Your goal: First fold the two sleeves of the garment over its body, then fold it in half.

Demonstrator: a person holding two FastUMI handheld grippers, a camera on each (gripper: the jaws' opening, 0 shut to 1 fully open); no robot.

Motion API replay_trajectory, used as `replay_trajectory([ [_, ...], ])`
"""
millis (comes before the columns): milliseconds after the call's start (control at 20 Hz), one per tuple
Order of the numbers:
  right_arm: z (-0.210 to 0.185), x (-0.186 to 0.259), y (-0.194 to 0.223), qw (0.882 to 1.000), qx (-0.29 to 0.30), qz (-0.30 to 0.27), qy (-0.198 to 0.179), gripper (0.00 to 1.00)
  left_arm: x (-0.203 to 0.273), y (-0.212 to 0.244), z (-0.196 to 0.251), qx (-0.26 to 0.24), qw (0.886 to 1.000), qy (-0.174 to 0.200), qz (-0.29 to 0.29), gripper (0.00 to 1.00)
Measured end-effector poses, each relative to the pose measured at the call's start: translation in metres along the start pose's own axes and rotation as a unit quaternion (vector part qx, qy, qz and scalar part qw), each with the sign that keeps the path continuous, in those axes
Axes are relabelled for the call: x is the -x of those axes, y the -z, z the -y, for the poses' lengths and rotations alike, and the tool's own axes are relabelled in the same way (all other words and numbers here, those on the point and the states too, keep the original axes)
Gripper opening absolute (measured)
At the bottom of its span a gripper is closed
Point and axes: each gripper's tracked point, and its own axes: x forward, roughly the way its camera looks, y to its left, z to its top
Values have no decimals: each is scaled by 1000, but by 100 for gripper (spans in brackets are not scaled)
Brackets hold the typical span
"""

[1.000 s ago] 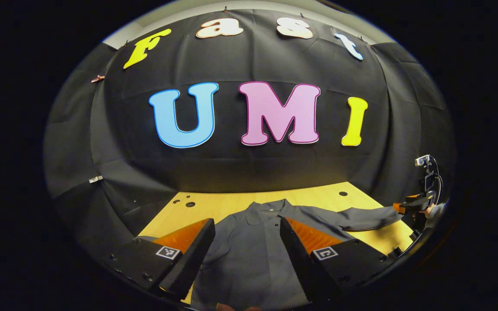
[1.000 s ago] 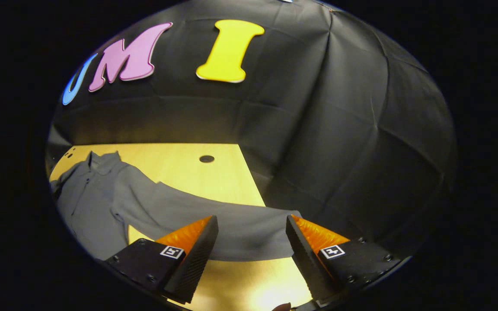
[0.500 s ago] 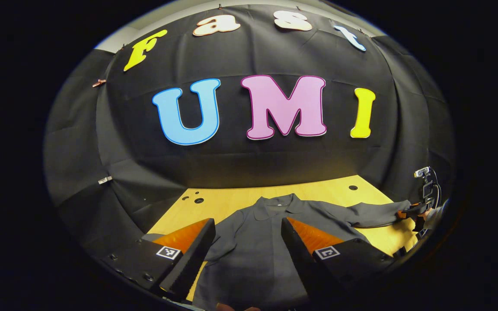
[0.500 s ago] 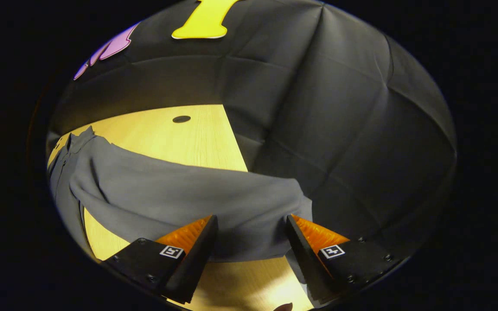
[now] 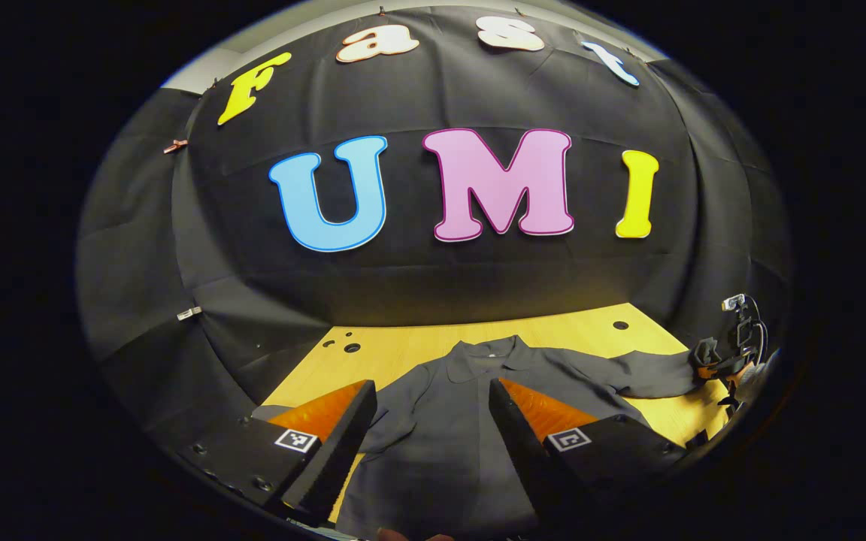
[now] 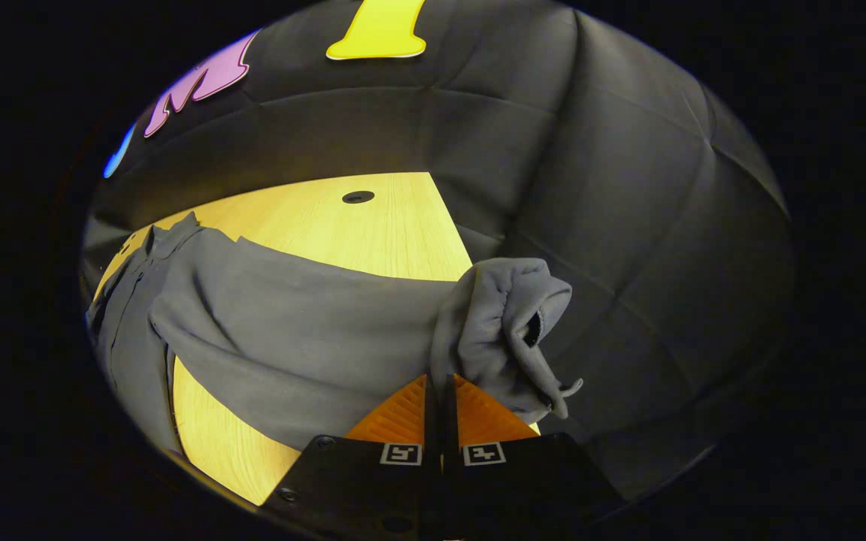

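Observation:
A dark grey long-sleeved shirt lies flat on the wooden table, collar toward the wall. In the left gripper view my left gripper hovers open over the shirt's body, nothing between its fingers. The shirt's right sleeve stretches across the table toward my right gripper, which is shut on the sleeve's cuff; the cuff bunches up just past the fingertips. From the left gripper view, that right gripper shows far right at the sleeve's end.
The black cloth wall closes off the table at the back and at the right. Small round holes mark the table at the back left, and another hole lies beyond the sleeve.
My right gripper went from open around the sleeve end to shut on the cuff, which now bunches up. The left gripper stayed open, its view barely shifted.

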Motion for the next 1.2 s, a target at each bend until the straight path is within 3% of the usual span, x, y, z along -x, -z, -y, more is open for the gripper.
replay_trajectory([
  [300, 6, 48, -18, 998, -29, 48, 20, 5, -1, -1, 2, 1, 1000, 19, 6, 95],
  [550, -20, 115, -13, 996, -40, 67, 31, 5, -4, -1, 2, 5, 999, 46, 12, 95],
  [800, -63, 176, -17, 993, -58, 90, 48, 5, -7, -3, -8, -3, 998, 61, 24, 95],
  [1200, -147, 250, -54, 986, -86, 138, 37, 5, -15, -6, -25, 13, 997, 67, 43, 95],
])
